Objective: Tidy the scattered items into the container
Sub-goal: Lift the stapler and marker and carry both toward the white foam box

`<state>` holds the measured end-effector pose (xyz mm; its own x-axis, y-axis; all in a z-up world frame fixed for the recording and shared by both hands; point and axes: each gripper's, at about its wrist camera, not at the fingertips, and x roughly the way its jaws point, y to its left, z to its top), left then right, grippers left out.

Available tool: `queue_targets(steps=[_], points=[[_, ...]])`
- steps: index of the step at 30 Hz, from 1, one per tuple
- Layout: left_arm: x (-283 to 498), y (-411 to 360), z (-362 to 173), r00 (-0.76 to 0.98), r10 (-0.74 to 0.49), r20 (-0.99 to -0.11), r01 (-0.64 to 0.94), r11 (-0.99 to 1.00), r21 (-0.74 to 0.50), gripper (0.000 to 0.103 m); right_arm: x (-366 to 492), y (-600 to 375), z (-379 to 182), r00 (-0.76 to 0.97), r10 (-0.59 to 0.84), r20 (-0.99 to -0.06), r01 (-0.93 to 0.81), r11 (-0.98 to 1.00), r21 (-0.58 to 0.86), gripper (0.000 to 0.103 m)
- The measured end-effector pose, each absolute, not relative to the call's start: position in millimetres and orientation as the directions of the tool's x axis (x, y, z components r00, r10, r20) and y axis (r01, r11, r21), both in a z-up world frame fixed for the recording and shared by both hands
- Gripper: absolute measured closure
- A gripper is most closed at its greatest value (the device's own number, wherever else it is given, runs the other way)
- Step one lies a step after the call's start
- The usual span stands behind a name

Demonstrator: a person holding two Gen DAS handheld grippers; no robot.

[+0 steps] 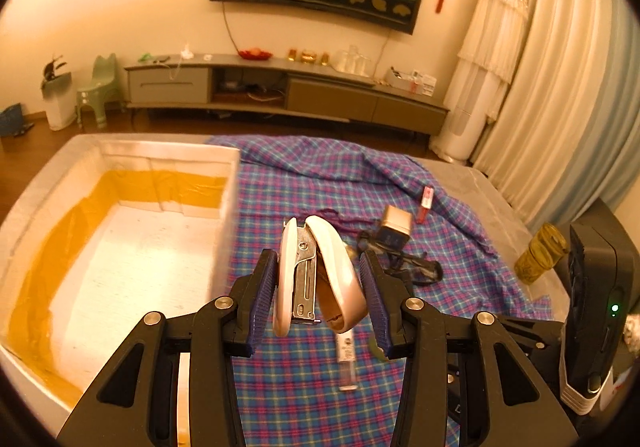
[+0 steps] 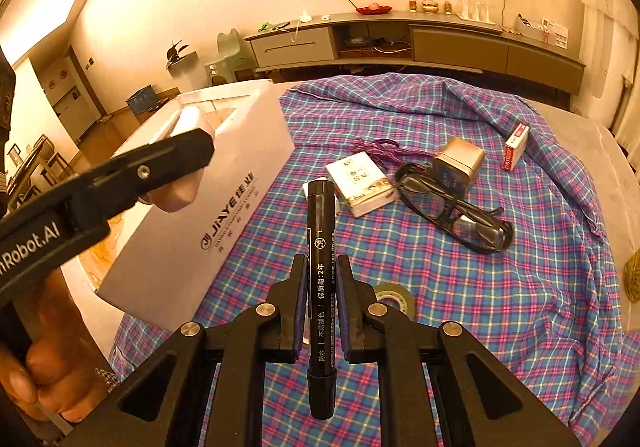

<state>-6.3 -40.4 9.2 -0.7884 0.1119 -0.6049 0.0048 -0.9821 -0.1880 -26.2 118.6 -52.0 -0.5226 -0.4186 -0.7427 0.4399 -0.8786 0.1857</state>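
Note:
My left gripper [image 1: 318, 256] is shut on a pink-and-white stapler [image 1: 316, 271], held upright just above the plaid cloth [image 1: 304, 387]. The white box [image 1: 168, 149], with yellow tape on its inner walls, lies directly to the gripper's left. In the right wrist view one of the left gripper's fingers [image 2: 172, 163] and the stapler [image 2: 180, 195] hang at the near rim of the box [image 2: 224, 183]. My right gripper [image 2: 322, 261] is shut on a black marker [image 2: 320, 231], which points forward over the cloth [image 2: 480, 307].
On the cloth lie black glasses [image 2: 452, 207], a gold-topped cube [image 2: 460, 163], a white packet [image 2: 360, 183], a red-and-white small box [image 2: 516, 147], a tape roll [image 2: 394, 297] and purple string [image 2: 380, 147]. A clear tube [image 1: 346, 359] lies below the stapler. A yellow jar [image 1: 540, 253] stands far right.

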Motion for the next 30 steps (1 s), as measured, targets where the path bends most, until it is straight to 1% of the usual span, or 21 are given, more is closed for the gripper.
queue_targets(steps=[7, 18, 25, 30], points=[[4.6, -67.2, 18.6, -0.799, -0.01, -0.601, 0.1, -0.988, -0.116, 0.058, -20.0, 96.6, -45.0, -0.523, -0.432, -0.735, 0.467, -0.866, 0.177, 0.088], [20.5, -112.5, 25.5, -0.802, -0.079, -0.592, 0.185, -0.975, -0.121, 0.058, -6.5, 50.7, -34.0, -0.522, -0.468, -0.714, 0.522, -0.837, 0.167, 0.088], [26.3, -136.4, 28.8, -0.792, -0.174, -0.586, 0.263, -0.962, -0.07, 0.058, 6.0, 20.6, -18.3, -0.529, -0.496, -0.688, 0.556, -0.816, 0.161, 0.088], [27.4, -156.5, 29.5, -0.781, -0.199, -0.591, 0.302, -0.95, -0.079, 0.058, 9.6, -2.8, -8.7, -0.531, -0.508, -0.678, 0.582, -0.801, 0.144, 0.088]])
